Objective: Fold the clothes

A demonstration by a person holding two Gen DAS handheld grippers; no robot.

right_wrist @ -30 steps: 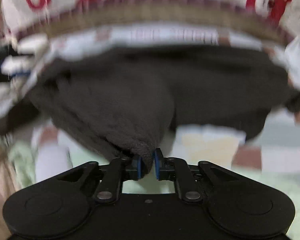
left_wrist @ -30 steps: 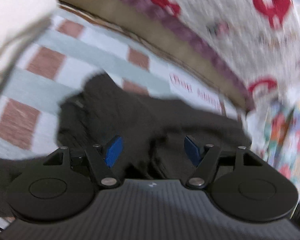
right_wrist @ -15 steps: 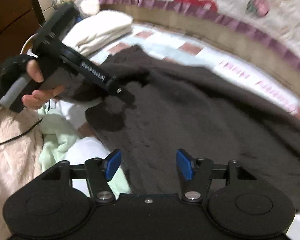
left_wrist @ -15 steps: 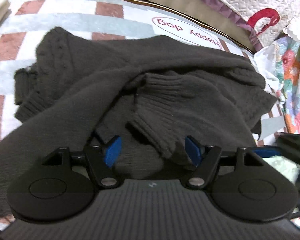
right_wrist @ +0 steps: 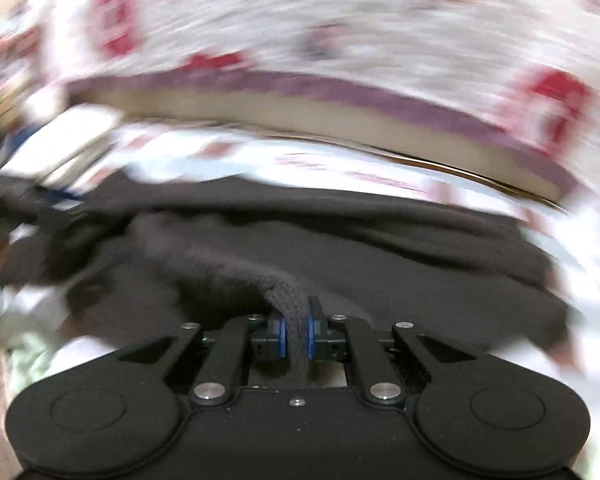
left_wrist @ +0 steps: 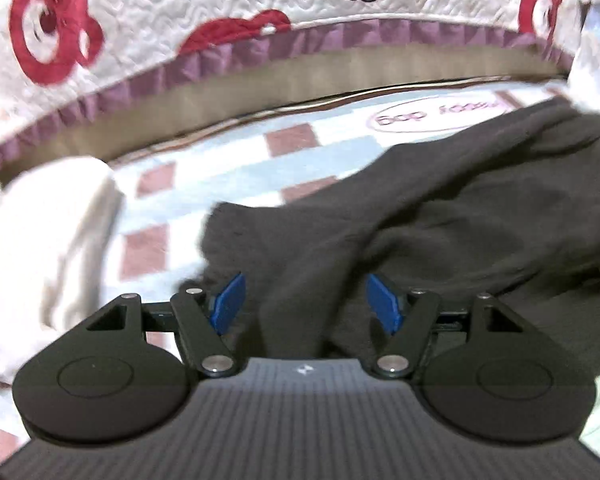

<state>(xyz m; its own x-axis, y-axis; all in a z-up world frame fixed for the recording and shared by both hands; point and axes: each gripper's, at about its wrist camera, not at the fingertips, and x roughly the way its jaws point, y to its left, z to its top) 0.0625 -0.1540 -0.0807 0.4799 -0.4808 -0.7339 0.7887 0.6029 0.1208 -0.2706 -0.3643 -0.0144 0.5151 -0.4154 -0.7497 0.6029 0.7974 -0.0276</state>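
my right gripper (right_wrist: pixel 296 334) pinches an edge of the dark brown knitted sweater (right_wrist: pixel 340 248) to drag it; my left gripper (left_wrist: pixel 304 306) hangs spread above it, ready to grab.

text: "dog", upside down, in oval | on: checkered sheet (left_wrist: pixel 228 176) | rest blurred

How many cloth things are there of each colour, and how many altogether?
Dark brown: 1, the sweater
Cream: 1, the folded cloth
Checked: 1, the sheet
White with red bears: 1, the quilt
Total: 4
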